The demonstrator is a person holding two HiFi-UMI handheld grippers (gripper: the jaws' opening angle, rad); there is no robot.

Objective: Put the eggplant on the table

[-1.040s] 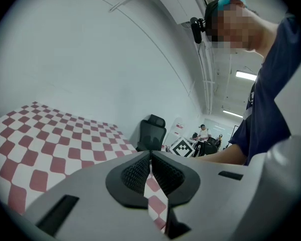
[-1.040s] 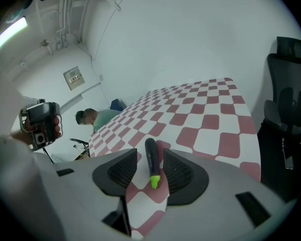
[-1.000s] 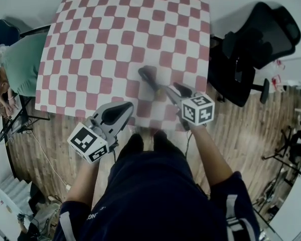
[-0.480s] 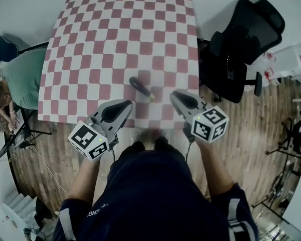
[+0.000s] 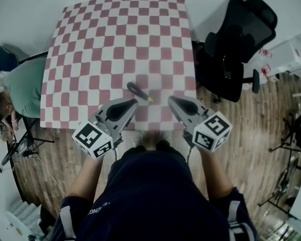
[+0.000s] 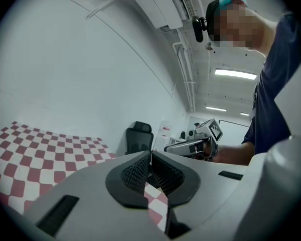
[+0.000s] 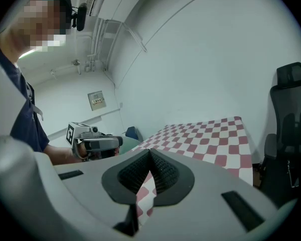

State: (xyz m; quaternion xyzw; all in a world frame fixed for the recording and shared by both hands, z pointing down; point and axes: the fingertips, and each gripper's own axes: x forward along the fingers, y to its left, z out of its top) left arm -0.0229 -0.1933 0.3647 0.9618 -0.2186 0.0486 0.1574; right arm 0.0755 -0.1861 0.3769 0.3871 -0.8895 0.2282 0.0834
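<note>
- Two grippers are held side by side just over the near edge of the table (image 5: 120, 34), which is covered by a red-and-white checked cloth.
- Left gripper (image 5: 132, 103): in the left gripper view its dark ribbed pads (image 6: 135, 173) meet at the tips. It is fully closed and nothing is caught between them. Only checked cloth shows through the gap lower down.
- Right gripper (image 5: 171, 99): its jaws have just been closing and now stand pressed tip to tip, with nothing between them.
- The eggplant (image 5: 138, 91) lies on the cloth close to the near edge, about midway along it. It is slim and dark, set at a slant, with its pale tip toward the right gripper. In the head view it sits between the two gripper noses and slightly beyond them, and neither gripper holds it.
- Each gripper's own view shows the other one held level alongside it, marker cube at the back.
- A black office chair (image 5: 236, 44) stands just off the table's right edge, on a wooden floor (image 5: 241, 134).
- Past the left edge, near the near-left corner, a seated person in a green top (image 5: 22, 77) bends forward.
</note>
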